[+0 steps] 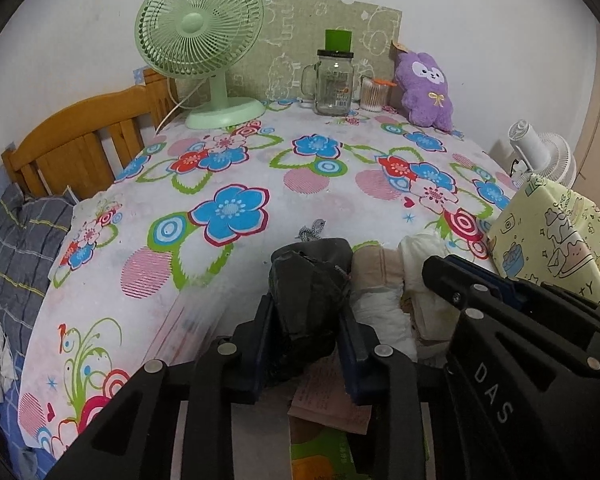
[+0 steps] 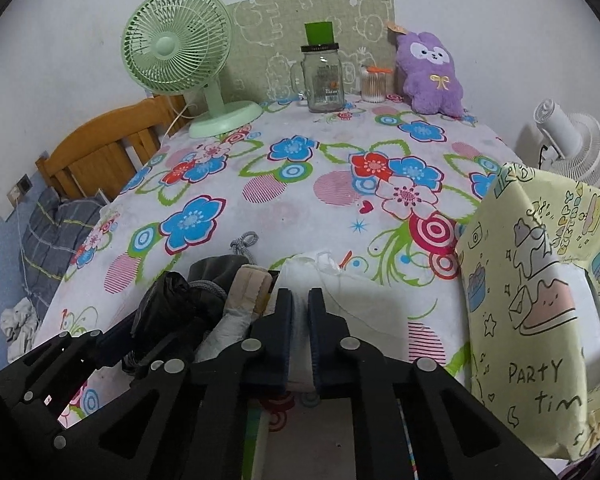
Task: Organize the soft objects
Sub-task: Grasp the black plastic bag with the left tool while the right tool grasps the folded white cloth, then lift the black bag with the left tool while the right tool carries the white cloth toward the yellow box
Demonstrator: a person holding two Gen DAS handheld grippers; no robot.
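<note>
Left gripper (image 1: 306, 320): jaws pinching a rolled black soft bundle (image 1: 304, 300) at the near edge of the table; it also shows at the left of the right wrist view (image 2: 162, 300).
Right gripper (image 2: 300, 320): jaws pressed close on a white soft item (image 2: 320, 276), with only a narrow strip of white cloth between them.
Soft pile: black bundle, a grey piece with a grey cord (image 2: 244, 242), a beige folded cloth (image 1: 374, 266) and the white item lie side by side, touching, along the near edge.
Table (image 1: 300, 184): covered by a floral cloth in blue, red and green.
Box: a pale yellow cartoon-print box (image 2: 540, 292) stands just right of the white item.
Back row: green fan (image 1: 200, 52) at the left, glass mug jar (image 1: 334, 84) in the middle, a small tub of cotton swabs (image 1: 374, 94) beside it, purple plush toy (image 1: 424, 88) against the wall.
Surroundings: wooden bed frame (image 1: 84, 140) at the left, white fan (image 2: 572, 144) at the right.
</note>
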